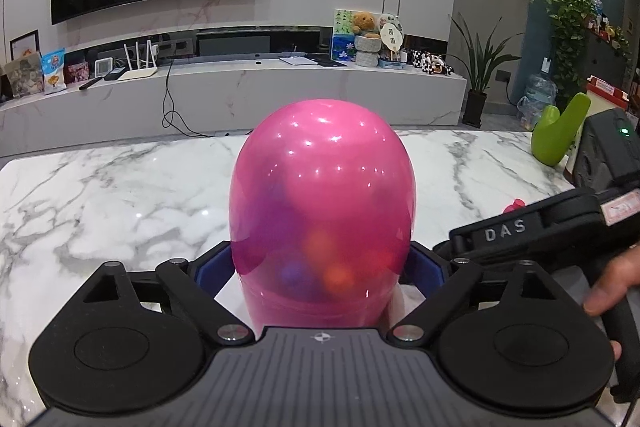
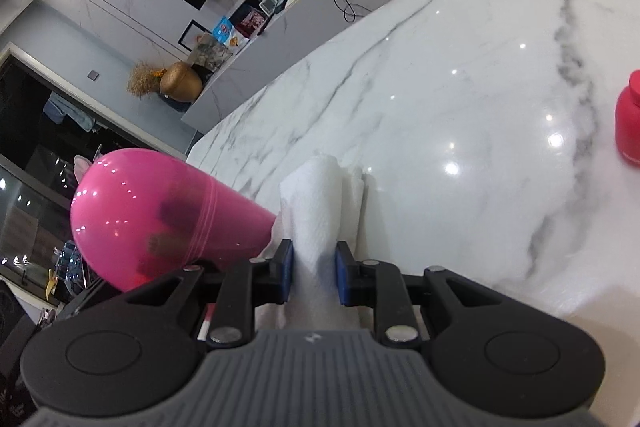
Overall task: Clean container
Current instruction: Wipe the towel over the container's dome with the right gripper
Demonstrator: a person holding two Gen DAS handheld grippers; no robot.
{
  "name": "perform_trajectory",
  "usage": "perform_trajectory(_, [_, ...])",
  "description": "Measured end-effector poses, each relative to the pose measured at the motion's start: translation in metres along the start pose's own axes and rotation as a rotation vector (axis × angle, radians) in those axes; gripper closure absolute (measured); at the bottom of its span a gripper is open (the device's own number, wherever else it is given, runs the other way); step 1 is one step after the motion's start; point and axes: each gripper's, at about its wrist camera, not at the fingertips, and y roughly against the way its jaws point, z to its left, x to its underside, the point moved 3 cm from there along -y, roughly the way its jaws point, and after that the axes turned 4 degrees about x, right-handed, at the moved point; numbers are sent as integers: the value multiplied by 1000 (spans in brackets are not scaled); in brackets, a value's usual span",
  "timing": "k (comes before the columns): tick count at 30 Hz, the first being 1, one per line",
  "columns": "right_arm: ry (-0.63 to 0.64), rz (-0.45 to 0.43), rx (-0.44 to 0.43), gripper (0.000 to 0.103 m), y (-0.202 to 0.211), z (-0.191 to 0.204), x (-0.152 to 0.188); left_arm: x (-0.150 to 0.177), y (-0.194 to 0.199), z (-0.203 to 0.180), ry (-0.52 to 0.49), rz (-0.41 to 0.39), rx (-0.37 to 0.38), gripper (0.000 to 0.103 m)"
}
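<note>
The glossy pink egg-shaped plastic container [image 1: 322, 211] sits between the blue-padded fingers [image 1: 424, 269] of the left gripper [image 1: 320, 267], which are closed onto its lower sides and hold it just above the white marble table [image 1: 120, 195]. Dark and coloured shapes show dimly through its wall. The container's long axis runs straight out from the left gripper, its domed end pointing away.

The right gripper [image 2: 313, 277] has its fingers pinched narrow on a folded white paper towel [image 2: 316, 203]. In the right wrist view the container [image 2: 160, 219] lies to the left of the towel, whose edge looks to meet the container's narrower end. Wiping likely means sliding the towel leftward along that axis toward the dome.
</note>
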Motion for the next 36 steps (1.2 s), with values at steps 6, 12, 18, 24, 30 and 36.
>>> perform_trajectory(6, [3,-115,-70,79,22,8,-16,-3,-8,-3,-29,-5,33,13])
perform_trajectory(12, [82,-261,-175,79,57,32,-29,-4,-14,-11,-60,-8,52,13])
perform_trajectory(18, [216,-336,-258,79,80,61,-24,-3,-18,-19,-93,-9,53,14])
perform_trajectory(24, [253,-334,-270,79,84,67,-21,-3,-18,-17,-98,-11,63,14])
perform_trajectory(30, [94,-285,-209,79,66,33,-30,-4,-18,-15,-100,-12,76,14])
perform_trajectory(36, [-12,-204,-159,79,51,9,-31,-3,-17,-12,-110,-10,104,14])
